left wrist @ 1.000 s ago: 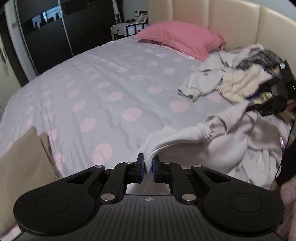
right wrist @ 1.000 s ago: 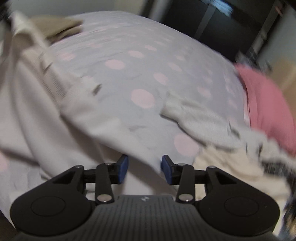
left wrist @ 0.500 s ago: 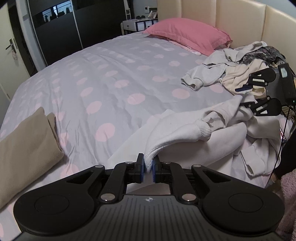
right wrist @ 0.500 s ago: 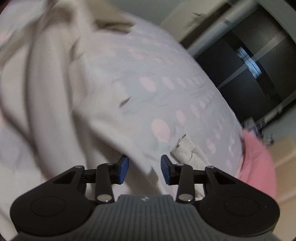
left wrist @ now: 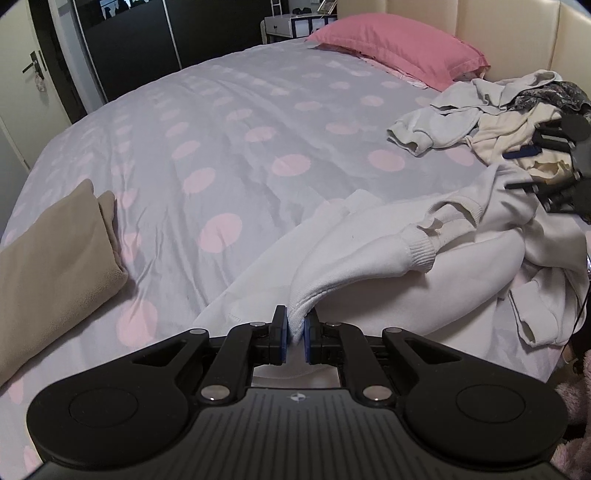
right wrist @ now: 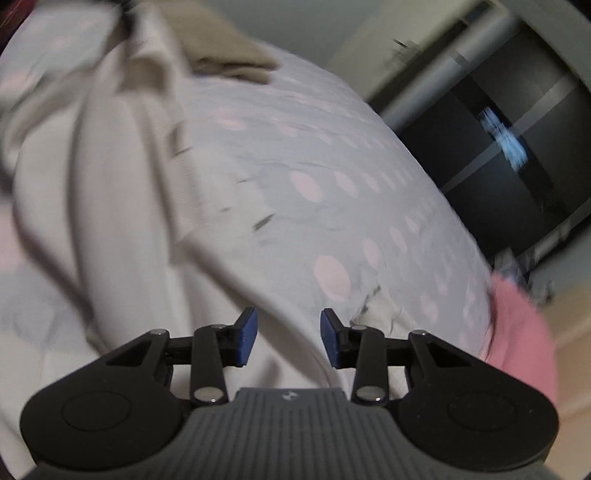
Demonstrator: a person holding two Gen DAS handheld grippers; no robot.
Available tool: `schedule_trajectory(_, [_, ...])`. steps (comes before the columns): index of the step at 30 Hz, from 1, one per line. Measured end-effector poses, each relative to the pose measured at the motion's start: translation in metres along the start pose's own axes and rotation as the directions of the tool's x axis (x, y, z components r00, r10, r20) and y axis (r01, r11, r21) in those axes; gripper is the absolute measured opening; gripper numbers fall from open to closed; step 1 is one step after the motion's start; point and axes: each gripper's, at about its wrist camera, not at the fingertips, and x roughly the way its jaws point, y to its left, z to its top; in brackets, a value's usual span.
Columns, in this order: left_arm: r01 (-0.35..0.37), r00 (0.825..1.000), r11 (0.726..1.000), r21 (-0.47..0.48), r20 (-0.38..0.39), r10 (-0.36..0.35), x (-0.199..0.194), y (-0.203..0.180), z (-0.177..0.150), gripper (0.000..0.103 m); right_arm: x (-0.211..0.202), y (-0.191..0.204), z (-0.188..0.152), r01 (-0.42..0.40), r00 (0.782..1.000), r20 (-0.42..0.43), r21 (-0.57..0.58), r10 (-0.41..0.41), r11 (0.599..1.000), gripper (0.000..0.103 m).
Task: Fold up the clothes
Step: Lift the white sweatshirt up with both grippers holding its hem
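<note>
Left wrist view: my left gripper (left wrist: 294, 334) is clamped on an edge of the white sweatshirt (left wrist: 369, 254), a fold of cloth pinched between the two blue pads. The sweatshirt lies rumpled on the near right part of the bed (left wrist: 221, 122), one ribbed cuff (left wrist: 419, 251) resting on top of the heap, the rest trailing over the bed's right edge. Duvet cover is grey with pink dots. A folded tan garment (left wrist: 51, 266) sits at the near left of the bed, well apart from the sweatshirt. A pile of unfolded clothes (left wrist: 491, 114) lies at the far right, just beside the pink pillow (left wrist: 399, 55) and against the cream headboard (left wrist: 517, 33). My right gripper (left wrist: 532, 168) shows at the right edge of this view, over the sweatshirt's far end. Right wrist view (blurred): my right gripper (right wrist: 289, 338) has its fingers spread wide, with sweatshirt (right wrist: 110, 221) cloth passing between the blue pads; neither pad presses on it, so nothing is grasped. The dotted bed (right wrist: 332, 184), the tan garment (right wrist: 229, 55) and the pillow (right wrist: 517, 332) are visible beyond.
</note>
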Motion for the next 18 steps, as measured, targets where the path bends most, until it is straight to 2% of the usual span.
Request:
schedule_trajectory(3, [0.001, 1.000, 1.000, -0.012, 0.001, -0.001, 0.002, 0.002, 0.000, 0.006, 0.015, 0.018, 0.001, 0.029, 0.999, -0.030, -0.138, -0.034, 0.990, 0.041])
schedule_trajectory(8, [-0.002, 1.000, 1.000, -0.024, 0.003, 0.002, 0.006, 0.001, 0.002, 0.006, 0.044, 0.012, 0.003, 0.044, 0.996, -0.069, -0.142, -0.055, 0.989, 0.039])
schedule_trajectory(10, [-0.006, 1.000, 0.999, -0.031, 0.008, 0.006, 0.006, 0.002, 0.003, 0.006, 0.049, 0.009, 0.005, 0.031, 0.995, -0.088, -0.115, -0.041, 0.993, 0.012])
schedule_trajectory(12, [-0.014, 1.000, 0.999, -0.037, 0.019, 0.015, 0.005, 0.001, 0.003, 0.007, 0.052, 0.007, 0.007, 0.029, 0.993, -0.112, -0.090, -0.039, 0.996, 0.006])
schedule_trajectory(15, [-0.027, 0.999, 0.998, -0.049, 0.040, 0.029, 0.002, 0.001, 0.003, 0.007, 0.035, -0.007, 0.013, 0.136, 0.987, -0.076, -0.037, -0.138, 0.990, 0.005])
schedule_trajectory(18, [-0.038, 0.995, 0.997, -0.074, 0.089, 0.044, -0.008, 0.002, 0.006, 0.006, 0.014, -0.026, 0.020, 0.256, 0.966, -0.040, 0.028, -0.255, 0.966, 0.005])
